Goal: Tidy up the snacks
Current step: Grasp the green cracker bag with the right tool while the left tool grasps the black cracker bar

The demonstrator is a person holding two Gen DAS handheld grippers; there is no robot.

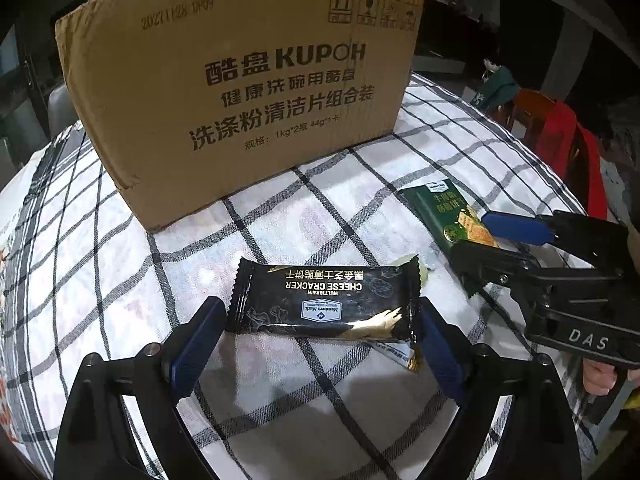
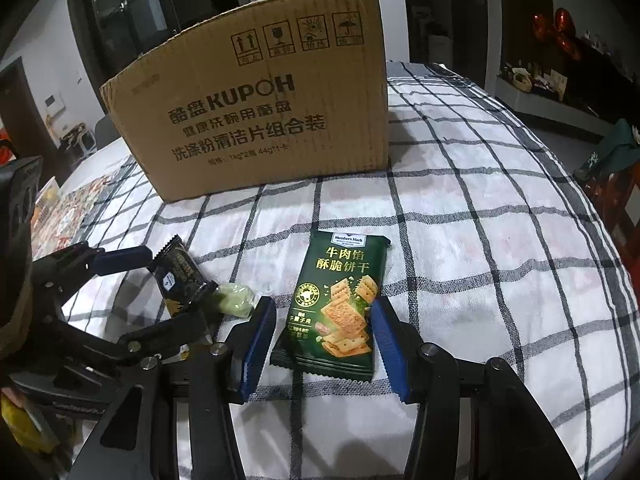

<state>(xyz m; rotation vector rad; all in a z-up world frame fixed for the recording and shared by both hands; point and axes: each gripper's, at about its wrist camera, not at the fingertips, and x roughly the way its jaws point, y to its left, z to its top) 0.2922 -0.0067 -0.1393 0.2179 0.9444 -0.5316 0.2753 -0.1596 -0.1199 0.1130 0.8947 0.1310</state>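
Closest to me, my left gripper stands wide apart around the black cracker packet, glossy with gold print, pads not touching. My right gripper straddles the green cracker packet, jaws apart. Both packets lie before the cardboard box; I can't see inside it.

Snacks lying on the checked cloth before the carton

A black cheese cracker packet lies flat, crosswise, over a paler wrapper; a green biscuit packet lies flat, face up; between them sits what may be a pale green sweet.
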